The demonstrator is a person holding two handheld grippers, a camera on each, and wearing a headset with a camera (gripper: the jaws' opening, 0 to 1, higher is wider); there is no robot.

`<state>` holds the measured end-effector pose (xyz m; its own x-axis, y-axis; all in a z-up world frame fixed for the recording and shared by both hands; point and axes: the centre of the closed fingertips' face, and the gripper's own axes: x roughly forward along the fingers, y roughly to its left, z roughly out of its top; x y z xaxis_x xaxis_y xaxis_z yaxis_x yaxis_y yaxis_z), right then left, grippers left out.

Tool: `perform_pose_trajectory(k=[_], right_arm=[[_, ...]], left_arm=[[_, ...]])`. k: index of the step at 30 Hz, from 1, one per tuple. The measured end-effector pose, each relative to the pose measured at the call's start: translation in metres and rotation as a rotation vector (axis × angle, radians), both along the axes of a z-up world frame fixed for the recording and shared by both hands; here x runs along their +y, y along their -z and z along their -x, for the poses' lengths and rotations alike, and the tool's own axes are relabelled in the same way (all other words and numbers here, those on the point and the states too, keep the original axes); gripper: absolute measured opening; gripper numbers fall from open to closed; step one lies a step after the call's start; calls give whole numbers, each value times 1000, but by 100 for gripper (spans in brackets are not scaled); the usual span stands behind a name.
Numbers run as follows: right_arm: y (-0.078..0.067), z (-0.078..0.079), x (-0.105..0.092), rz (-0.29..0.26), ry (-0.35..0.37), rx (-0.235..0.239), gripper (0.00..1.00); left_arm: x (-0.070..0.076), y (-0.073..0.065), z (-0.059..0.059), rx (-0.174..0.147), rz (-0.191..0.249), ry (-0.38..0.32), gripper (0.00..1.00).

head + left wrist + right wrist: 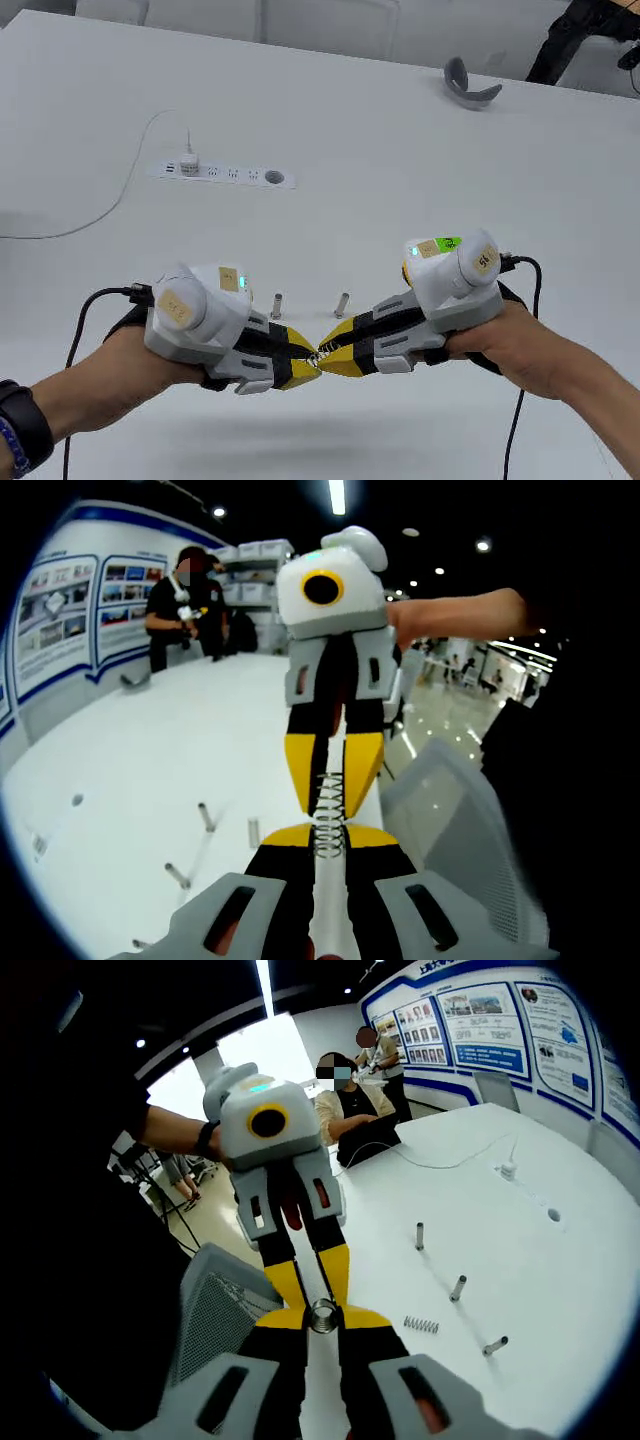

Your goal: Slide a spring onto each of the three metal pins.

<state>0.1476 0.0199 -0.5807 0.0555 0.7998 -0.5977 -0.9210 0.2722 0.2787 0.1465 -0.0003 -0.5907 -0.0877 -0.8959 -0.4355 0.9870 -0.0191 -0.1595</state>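
My two grippers meet tip to tip just above the white table (400,170). A small metal spring (322,352) bridges the two pairs of yellow tips. The left gripper (310,367) is shut on one end of the spring (326,815). The right gripper (333,357) is shut on the other end, and from there the spring (322,1315) looks like a ring, end-on. Two bare metal pins (277,305) (342,303) stand just behind the tips. Three pins (419,1235) (458,1287) (494,1345) show on the table, with a loose spring (421,1324) lying among them.
A white power strip (220,174) with a plugged charger and cable lies at the back left. A grey curved object (470,84) rests at the far right. A grey mesh chair (450,830) stands below the table edge. People stand and sit beyond the table.
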Motion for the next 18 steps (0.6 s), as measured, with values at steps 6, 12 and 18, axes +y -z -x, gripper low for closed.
perform_pose_trajectory(k=[6, 12, 18], right_arm=[[6, 7, 5, 38, -52, -12, 12], [9, 7, 10, 50, -55, -19, 12], [13, 7, 14, 65, -52, -12, 12]], left_arm=[[3, 5, 6, 6, -10, 24, 10], [9, 8, 7, 19, 0, 8, 10], [16, 11, 6, 30, 16, -24, 11]])
